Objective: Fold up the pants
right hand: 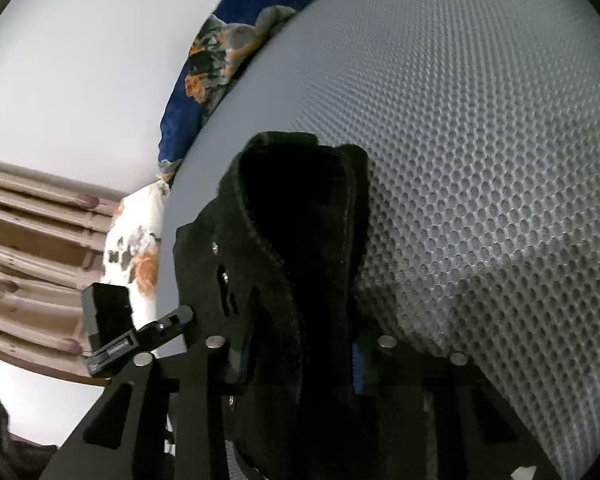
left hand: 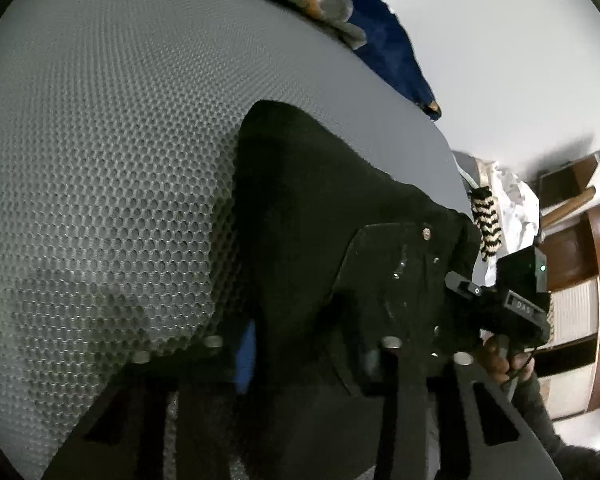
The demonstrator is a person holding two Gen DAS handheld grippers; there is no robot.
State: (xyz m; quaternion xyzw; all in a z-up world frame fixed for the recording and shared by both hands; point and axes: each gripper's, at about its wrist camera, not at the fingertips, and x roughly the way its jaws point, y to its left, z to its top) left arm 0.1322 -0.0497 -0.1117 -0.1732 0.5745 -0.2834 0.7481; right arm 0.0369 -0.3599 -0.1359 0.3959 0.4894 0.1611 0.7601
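Currently: black pants (left hand: 320, 208) on grey mesh mattress (left hand: 100, 160), long axis running far from both grippers. Left gripper (left hand: 312, 356) and right gripper (right hand: 300, 356) each pinch near waist edge, apparently; cloth fills narrow jaws. Hands equally near.

Left gripper (left hand: 312, 360) clamped, right gripper (right hand: 300, 356) clamped

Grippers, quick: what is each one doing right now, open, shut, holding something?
Left gripper: shut on the black pants.
Right gripper: shut on the same pants.
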